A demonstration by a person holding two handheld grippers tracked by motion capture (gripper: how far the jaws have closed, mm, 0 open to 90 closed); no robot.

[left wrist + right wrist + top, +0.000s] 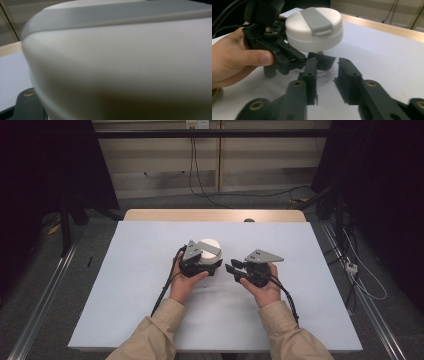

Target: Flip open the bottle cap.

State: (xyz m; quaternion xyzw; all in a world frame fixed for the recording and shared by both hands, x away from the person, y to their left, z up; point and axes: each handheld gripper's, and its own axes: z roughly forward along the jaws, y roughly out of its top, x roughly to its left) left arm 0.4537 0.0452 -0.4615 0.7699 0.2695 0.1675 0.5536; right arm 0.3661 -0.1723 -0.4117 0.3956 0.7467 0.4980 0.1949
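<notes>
Left claw (212,266) grips a clear bottle beneath its white lid (314,27) over the bench (130,285).
The bottle's see-through body is hard to make out, contents indiscernible; right claw (325,75), just beside, grasps nothing.
</notes>
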